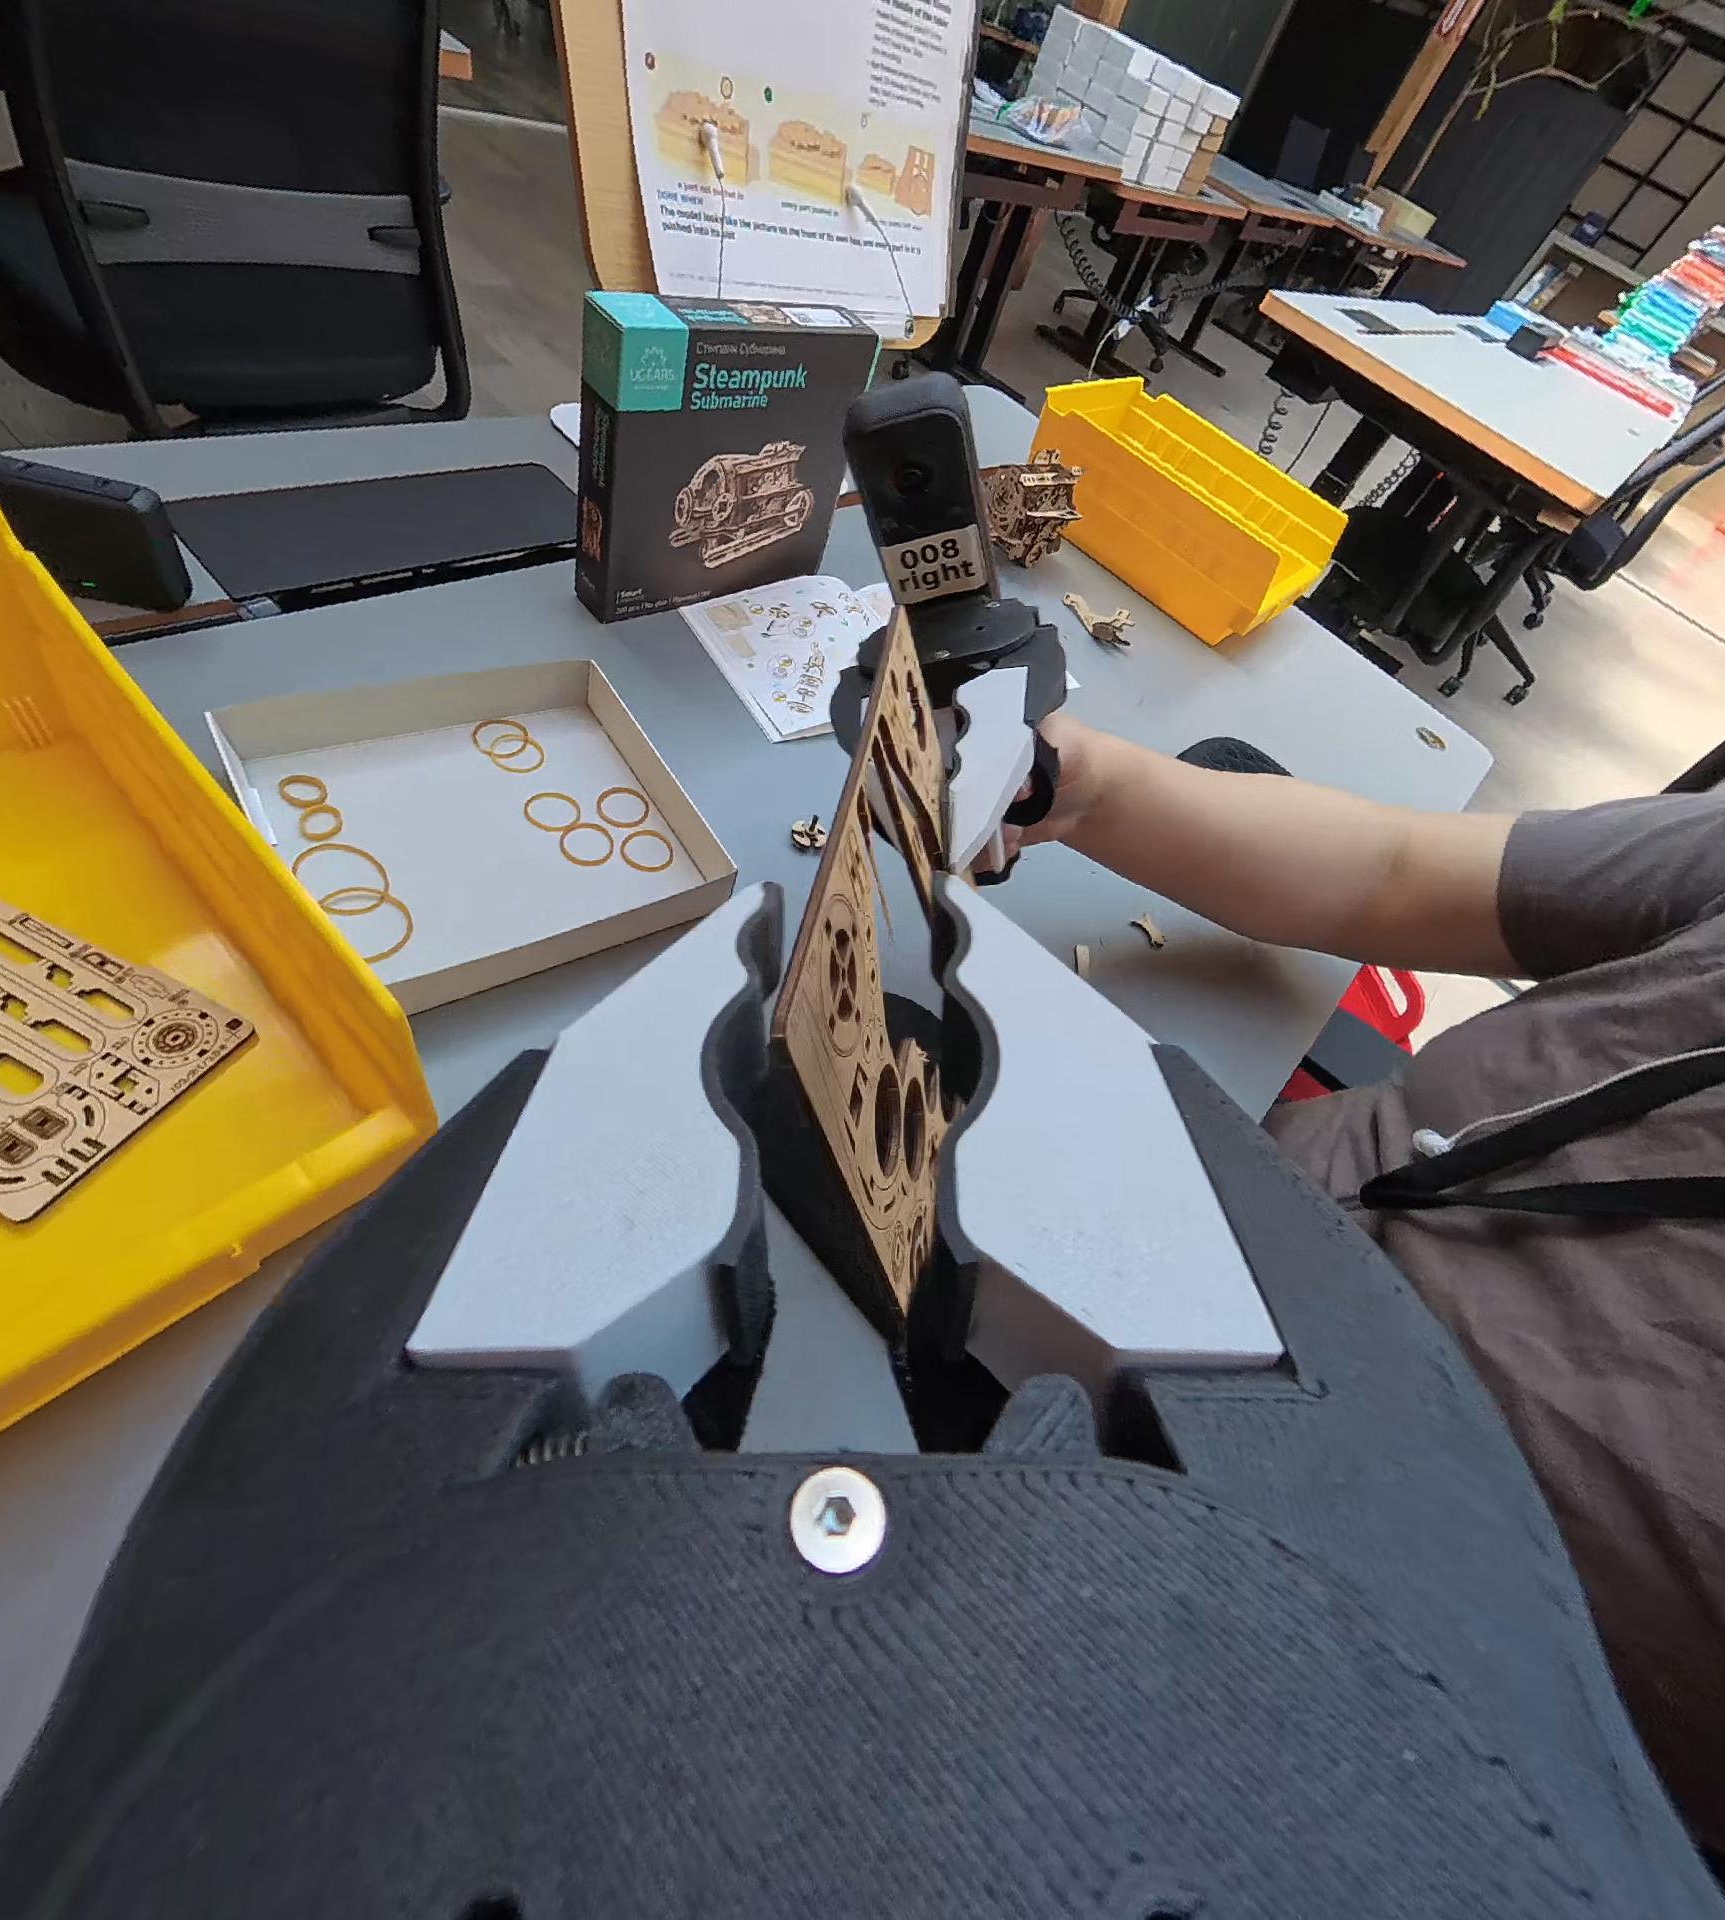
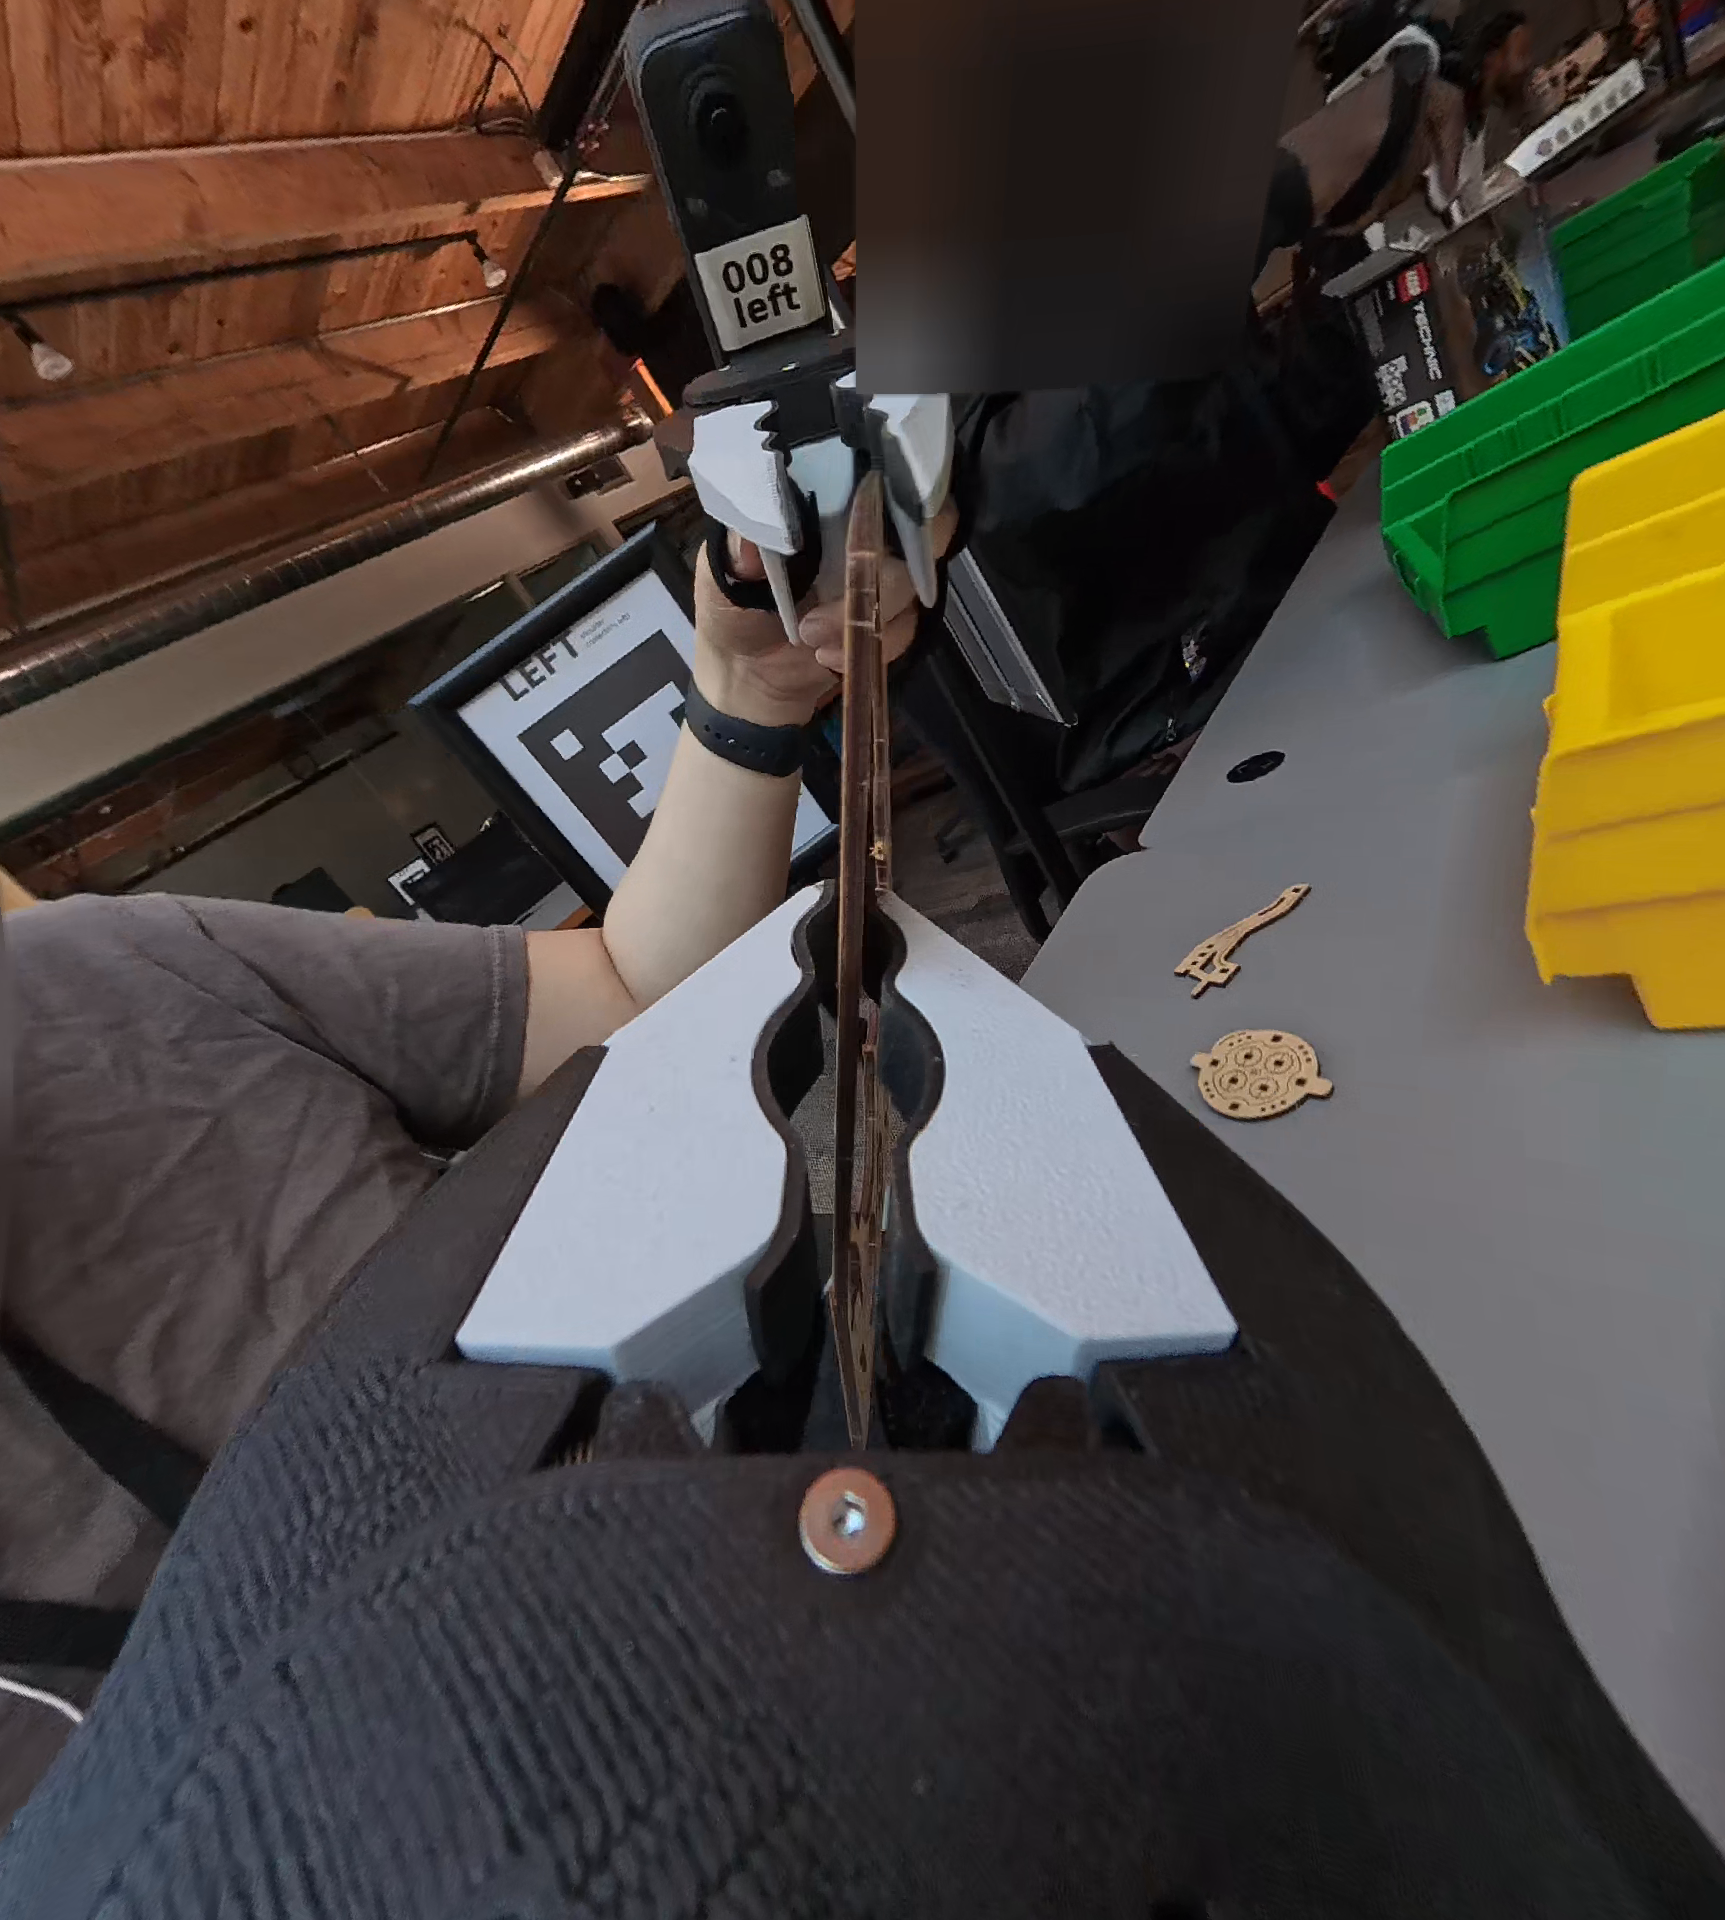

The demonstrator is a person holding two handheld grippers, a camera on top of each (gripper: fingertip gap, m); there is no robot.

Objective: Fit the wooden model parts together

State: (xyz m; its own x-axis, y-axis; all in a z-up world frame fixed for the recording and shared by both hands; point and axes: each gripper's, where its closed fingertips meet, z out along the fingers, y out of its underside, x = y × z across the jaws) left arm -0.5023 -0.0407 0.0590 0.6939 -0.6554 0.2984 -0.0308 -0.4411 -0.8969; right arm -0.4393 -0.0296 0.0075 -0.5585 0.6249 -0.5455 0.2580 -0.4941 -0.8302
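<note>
Plywood sheet (image 1: pixel 863 1049) of laser-cut parts, held on edge above the grey surface (image 1: pixel 525 623) between the two hand-held grippers. The left hand-held gripper (image 1: pixel 853 914) is nearly closed on the sheet's near end; the right hand-held gripper (image 2: pixel 853 914) is likewise closed down on the opposite end, the sheet seen edge-on between its pale fingers (image 2: pixel 671 1143).

Containers: a yellow bin (image 1: pixel 214 1195) at the left holds a second cut plywood sheet (image 1: pixel 37 1039), lying flat. Beside it, a shallow white tray (image 1: pixel 671 894) holds loose rubber bands (image 1: pixel 567 821). A further yellow bin (image 1: pixel 1180 509) stands at the far right of the surface; its contents cannot be seen. Stacked yellow bins (image 2: pixel 1689 790) and green bins (image 2: pixel 1606 447) appear in the right wrist view.

Surroundings: the dark kit box (image 1: pixel 723 457) stands upright behind the tray, with an unfolded instruction leaflet (image 1: pixel 785 655) in front of it and a partly built wooden model (image 1: pixel 1029 504) to its right. A round perforated wooden part (image 2: pixel 1261 1073) and a slender one (image 2: pixel 1237 940) lie loose on the surface, well apart from the held sheet.
</note>
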